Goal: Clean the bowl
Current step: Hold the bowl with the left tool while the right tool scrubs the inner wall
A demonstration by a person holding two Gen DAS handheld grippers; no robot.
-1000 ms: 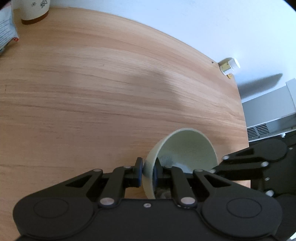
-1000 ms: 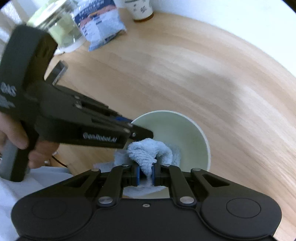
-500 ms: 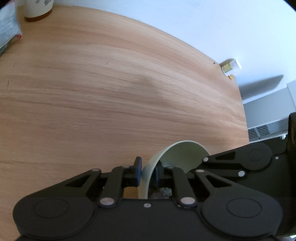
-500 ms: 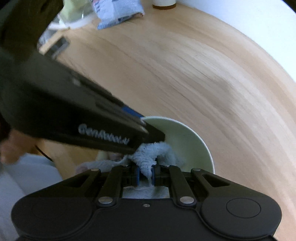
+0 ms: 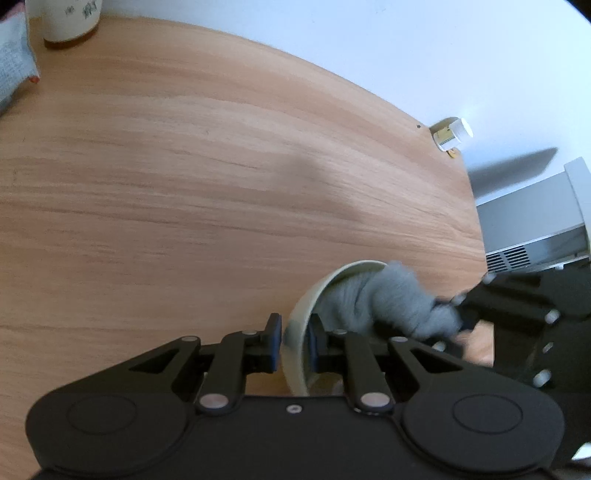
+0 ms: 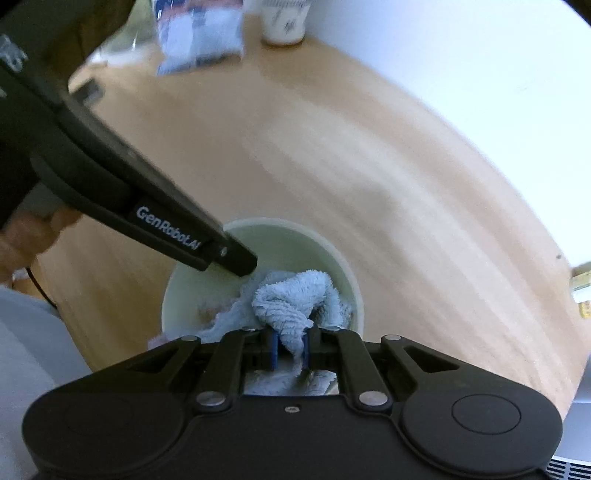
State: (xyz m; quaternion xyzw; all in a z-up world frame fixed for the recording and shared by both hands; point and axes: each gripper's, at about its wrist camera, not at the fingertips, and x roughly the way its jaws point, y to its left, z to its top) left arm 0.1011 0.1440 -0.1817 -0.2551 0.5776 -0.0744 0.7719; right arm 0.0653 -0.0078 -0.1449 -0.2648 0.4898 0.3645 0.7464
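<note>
pale green bowl (image 6: pixel 325 254), cloth (image 6: pixel 295 299) inside

Fluffy terry cloth (image 6: pixel 291 299); smooth bowl (image 6: pixel 325 251); wood-grain table (image 5: pixel 184 184)

Wooden table (image 5: pixel 184 184) bears a cup (image 5: pixel 70 18) and packet (image 6: pixel 199 33).

- Counter (image 5: pixel 207 192): broad bare wood ahead of and to the left of the bowl (image 5: pixel 295 332); passage unobstructed there.
- Bowl mouth: largely filled by the cloth (image 6: pixel 291 302); the left tongs (image 5: pixel 293 341) clamp its rim, the right tongs (image 6: pixel 290 349) sit just at its near edge.
- Far left corner: cup (image 5: pixel 70 18) and packet (image 6: pixel 201 35) stand near the wall.
- Right counter edge: small white-capped bottle (image 5: pixel 452 134); grey appliance (image 5: pixel 535 218) beyond the edge blocks that side.
</note>
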